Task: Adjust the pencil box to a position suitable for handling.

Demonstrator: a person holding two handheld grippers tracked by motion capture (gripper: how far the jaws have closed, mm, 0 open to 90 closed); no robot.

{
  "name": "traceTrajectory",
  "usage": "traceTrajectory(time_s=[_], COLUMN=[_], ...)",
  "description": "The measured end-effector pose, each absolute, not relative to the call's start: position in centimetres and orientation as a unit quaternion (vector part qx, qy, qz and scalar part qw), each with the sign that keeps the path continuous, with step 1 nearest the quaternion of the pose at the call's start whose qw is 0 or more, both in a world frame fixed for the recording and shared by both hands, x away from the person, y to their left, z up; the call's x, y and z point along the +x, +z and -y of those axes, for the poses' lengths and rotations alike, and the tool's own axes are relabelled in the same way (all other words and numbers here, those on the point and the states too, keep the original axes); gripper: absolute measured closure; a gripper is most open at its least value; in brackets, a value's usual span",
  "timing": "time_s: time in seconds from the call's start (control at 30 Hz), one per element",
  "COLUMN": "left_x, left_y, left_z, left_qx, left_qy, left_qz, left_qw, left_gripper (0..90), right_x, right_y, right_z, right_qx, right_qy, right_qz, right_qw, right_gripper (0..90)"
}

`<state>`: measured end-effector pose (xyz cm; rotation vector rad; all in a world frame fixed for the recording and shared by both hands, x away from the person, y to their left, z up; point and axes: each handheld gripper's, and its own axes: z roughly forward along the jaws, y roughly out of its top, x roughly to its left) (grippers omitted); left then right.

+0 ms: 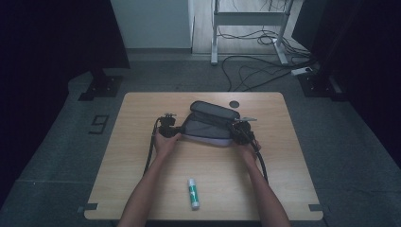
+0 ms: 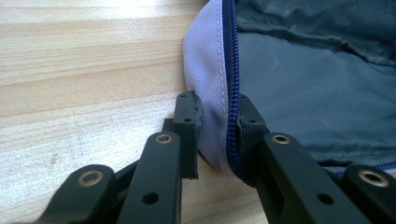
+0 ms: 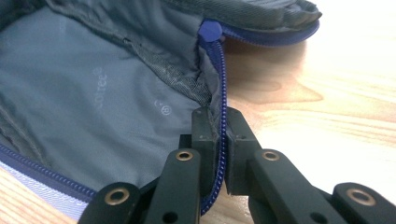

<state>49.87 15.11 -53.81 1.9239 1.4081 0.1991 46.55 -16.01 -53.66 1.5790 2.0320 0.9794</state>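
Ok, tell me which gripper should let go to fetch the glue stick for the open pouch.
Probably the right gripper. Both grippers are clamped on the pencil pouch rim, the left gripper at its other end, and the glue stick lies near the table's front edge, slightly nearer the right forearm.

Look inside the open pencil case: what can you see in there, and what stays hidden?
Inside the pencil case only grey lining and a mesh pocket show. What the raised flap covers can't be seen. The left claw and right claw pinch its rim.
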Motion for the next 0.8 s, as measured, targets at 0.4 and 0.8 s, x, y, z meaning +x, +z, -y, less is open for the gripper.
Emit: traceTrajectory(time_s=[0.4,0.8], left_x=[49.7,48.6], left_y=[-53.2,-50.7], left_z=[-15.4,-16.0], left_qx=[0.744,0.743], left_qy=[0.062,0.074], left_qz=[-0.545,-0.530], left_qw=[0.382,0.402], left_gripper=[77.6,77.7], right_x=[45.7,44.2], right_y=[-51.8,-49.6], right_z=[16.4,16.3], right_qx=[0.549,0.530], right_qy=[0.371,0.392], right_qz=[-0.718,-0.716], right_qw=[0.213,0.231], right_gripper=[85.3,85.3])
